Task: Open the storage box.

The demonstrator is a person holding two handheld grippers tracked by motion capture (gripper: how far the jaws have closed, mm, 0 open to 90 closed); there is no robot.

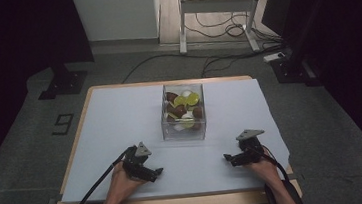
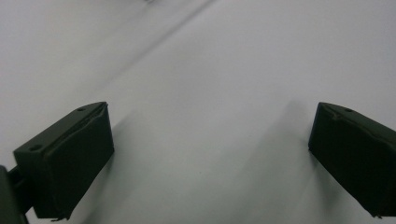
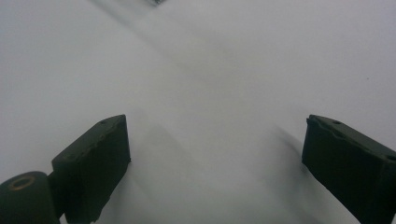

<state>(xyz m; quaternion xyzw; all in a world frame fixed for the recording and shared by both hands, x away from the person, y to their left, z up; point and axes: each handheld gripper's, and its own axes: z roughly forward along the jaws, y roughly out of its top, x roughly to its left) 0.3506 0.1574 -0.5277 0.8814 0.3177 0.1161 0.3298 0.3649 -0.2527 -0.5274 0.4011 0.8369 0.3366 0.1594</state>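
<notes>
A clear plastic box point(image 1: 183, 113) stands at the middle of the white mat point(image 1: 120, 123); it holds several brown, yellow-green and white pieces. My left gripper point(image 1: 155, 174) rests low over the mat near the front left, held by a hand, and points toward the centre. In the left gripper view its jaws stand wide apart with bare mat between them point(image 2: 210, 154). My right gripper point(image 1: 228, 158) sits near the front right and points inward. Its jaws are wide apart too, and nothing lies between them point(image 3: 215, 158). Both grippers are in front of the box and apart from it.
The mat covers a wooden table point(image 1: 178, 202) whose edge shows at the front. A cable point(image 1: 94, 188) trails from the left gripper off the front left. Beyond the table are a grey floor, cables, and a desk frame point(image 1: 215, 8).
</notes>
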